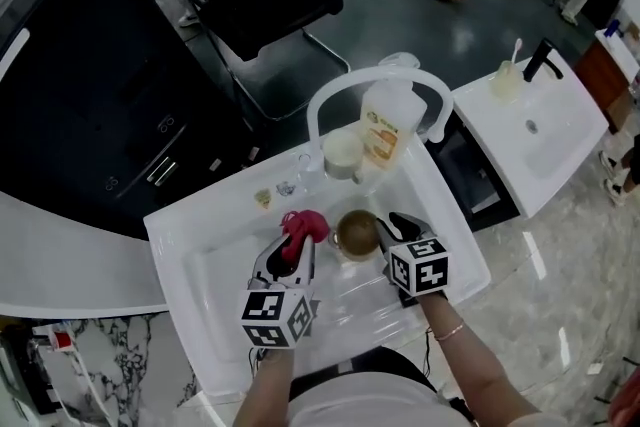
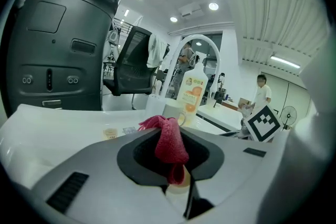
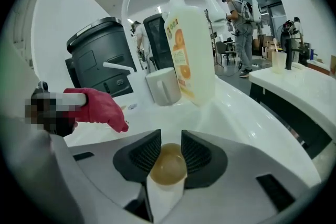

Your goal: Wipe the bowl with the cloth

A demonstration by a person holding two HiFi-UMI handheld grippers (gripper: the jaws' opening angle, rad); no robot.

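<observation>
A small brown bowl (image 1: 356,233) hangs over the white sink basin (image 1: 200,260). My right gripper (image 1: 388,233) is shut on its right side. In the right gripper view the bowl (image 3: 168,168) sits pinched between the two ribbed pads (image 3: 195,152). My left gripper (image 1: 295,250) is shut on a red cloth (image 1: 305,226), which sticks out just left of the bowl. In the left gripper view the cloth (image 2: 169,140) drapes over the jaws. From the right gripper view the cloth (image 3: 100,107) shows at the left, apart from the bowl.
At the back of the basin stand a soap bottle with an orange label (image 1: 385,127), a white mug (image 1: 343,153) and an arched white faucet (image 1: 335,93). Small items (image 1: 263,198) lie on the sink ledge. A black chair (image 1: 270,5) and a second sink (image 1: 530,130) stand beyond.
</observation>
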